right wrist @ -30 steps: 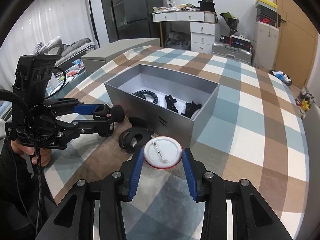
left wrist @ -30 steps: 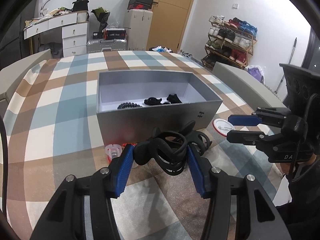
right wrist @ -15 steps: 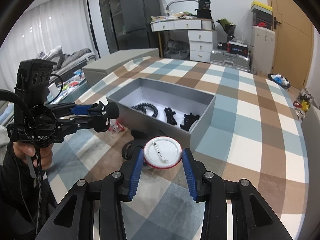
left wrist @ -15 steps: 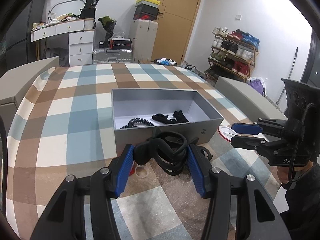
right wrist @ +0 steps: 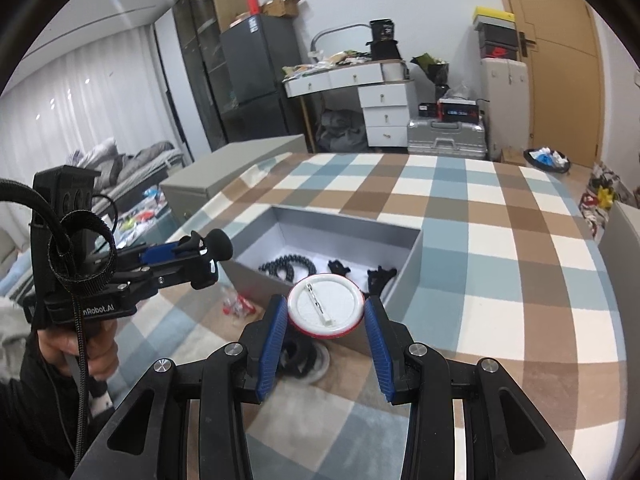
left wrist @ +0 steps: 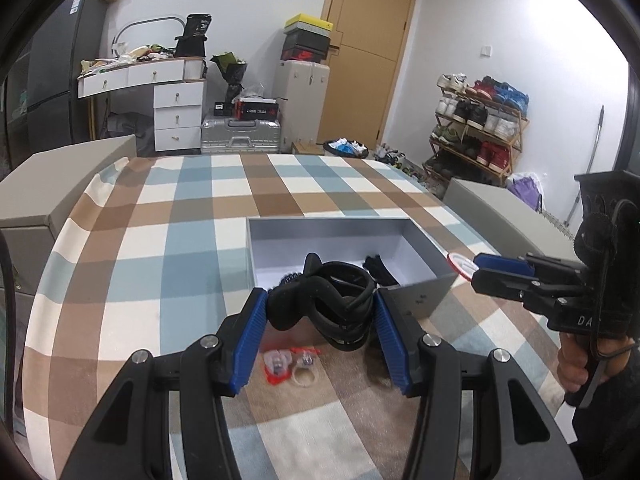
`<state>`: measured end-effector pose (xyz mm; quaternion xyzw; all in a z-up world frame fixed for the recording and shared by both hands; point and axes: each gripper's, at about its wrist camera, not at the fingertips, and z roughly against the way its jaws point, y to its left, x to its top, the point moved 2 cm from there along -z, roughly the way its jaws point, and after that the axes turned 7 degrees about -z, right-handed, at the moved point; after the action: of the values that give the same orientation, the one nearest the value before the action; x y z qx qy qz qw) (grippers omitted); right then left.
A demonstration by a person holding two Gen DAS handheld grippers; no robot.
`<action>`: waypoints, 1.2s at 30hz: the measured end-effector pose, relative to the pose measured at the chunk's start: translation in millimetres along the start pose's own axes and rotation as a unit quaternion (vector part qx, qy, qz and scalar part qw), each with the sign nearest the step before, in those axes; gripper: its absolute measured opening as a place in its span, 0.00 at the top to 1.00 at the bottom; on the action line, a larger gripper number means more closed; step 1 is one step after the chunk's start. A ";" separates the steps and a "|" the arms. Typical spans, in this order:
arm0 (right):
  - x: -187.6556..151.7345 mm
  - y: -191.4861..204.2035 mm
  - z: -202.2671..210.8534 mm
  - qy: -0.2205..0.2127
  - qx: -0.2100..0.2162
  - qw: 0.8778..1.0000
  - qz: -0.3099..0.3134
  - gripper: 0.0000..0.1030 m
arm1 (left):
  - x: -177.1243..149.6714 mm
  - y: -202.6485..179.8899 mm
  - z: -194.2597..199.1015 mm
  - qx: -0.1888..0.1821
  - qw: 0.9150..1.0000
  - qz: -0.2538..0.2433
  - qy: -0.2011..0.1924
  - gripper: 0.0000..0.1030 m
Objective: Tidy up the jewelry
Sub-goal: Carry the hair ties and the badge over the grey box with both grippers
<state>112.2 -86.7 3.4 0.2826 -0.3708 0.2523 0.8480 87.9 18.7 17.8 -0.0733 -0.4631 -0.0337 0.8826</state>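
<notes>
My left gripper (left wrist: 320, 312) is shut on a black hair claw clip (left wrist: 324, 304) and holds it above the near wall of an open grey box (left wrist: 424, 300). My right gripper (right wrist: 326, 312) is shut on a round white pin badge with a red rim (right wrist: 326, 310), raised by the box's near corner (right wrist: 412, 264). The box holds a black bead bracelet (right wrist: 286, 266) and small black clips (right wrist: 378, 274). The right gripper also shows in the left wrist view (left wrist: 476, 270), and the left gripper in the right wrist view (right wrist: 208, 250).
Red and clear small jewelry pieces (left wrist: 290, 364) lie on the checked cloth (left wrist: 160, 256) in front of the box. A black item on a white disc (right wrist: 304, 362) lies under my right gripper. Grey chair backs (left wrist: 60, 184) flank the table.
Both grippers have risen and now sit higher over the box, each keeping its object. The box and loose pieces look farther below.
</notes>
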 end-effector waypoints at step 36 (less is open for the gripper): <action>20.0 -29.4 -29.0 0.002 0.027 0.994 -0.104 0.63 | 21.8 3.2 -39.6 0.047 0.999 0.004 0.028 0.53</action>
<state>156.9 -84.0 -6.1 0.3423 -0.3309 0.1730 0.8622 133.0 15.7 13.2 -0.0326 -0.4387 -0.0110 0.8980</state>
